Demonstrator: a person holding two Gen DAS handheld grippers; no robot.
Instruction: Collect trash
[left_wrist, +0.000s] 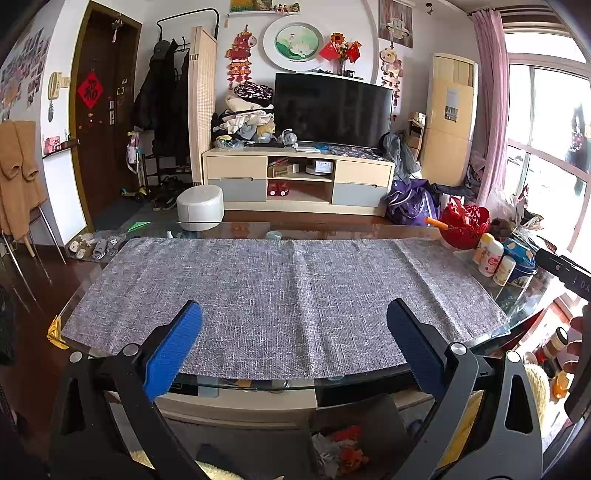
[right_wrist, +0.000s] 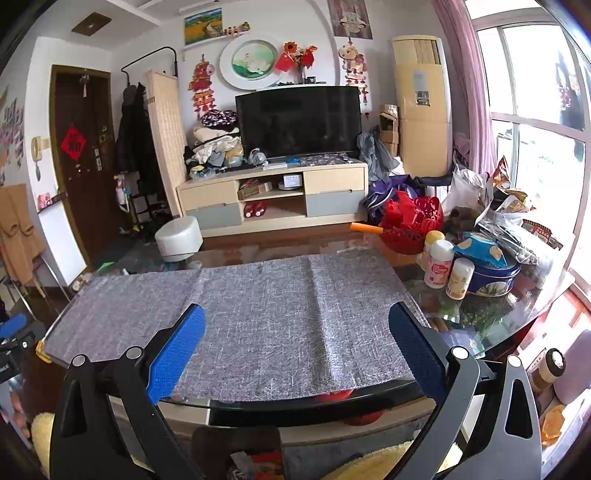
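A grey woven cloth (left_wrist: 280, 295) (right_wrist: 266, 321) covers the middle of a glass table (left_wrist: 332, 229) (right_wrist: 491, 321). My left gripper (left_wrist: 293, 317) hovers open over the cloth's near edge with nothing between its blue pads. My right gripper (right_wrist: 297, 321) also stands open over the near edge, empty. Below the table's front edge, a dark bin (left_wrist: 354, 435) holds crumpled red and grey scraps (left_wrist: 343, 450). The same scraps (right_wrist: 255, 461) show at the bottom of the right wrist view. The right gripper's black body (left_wrist: 565, 266) pokes in at the right of the left wrist view.
A red cut-out basket (right_wrist: 410, 225) with an orange stick (right_wrist: 365, 228), several small bottles (right_wrist: 439, 267), a blue round tin (right_wrist: 491, 273) and bags of snacks (right_wrist: 498, 199) crowd the table's right end. A white stool (left_wrist: 199, 206) stands beyond the table.
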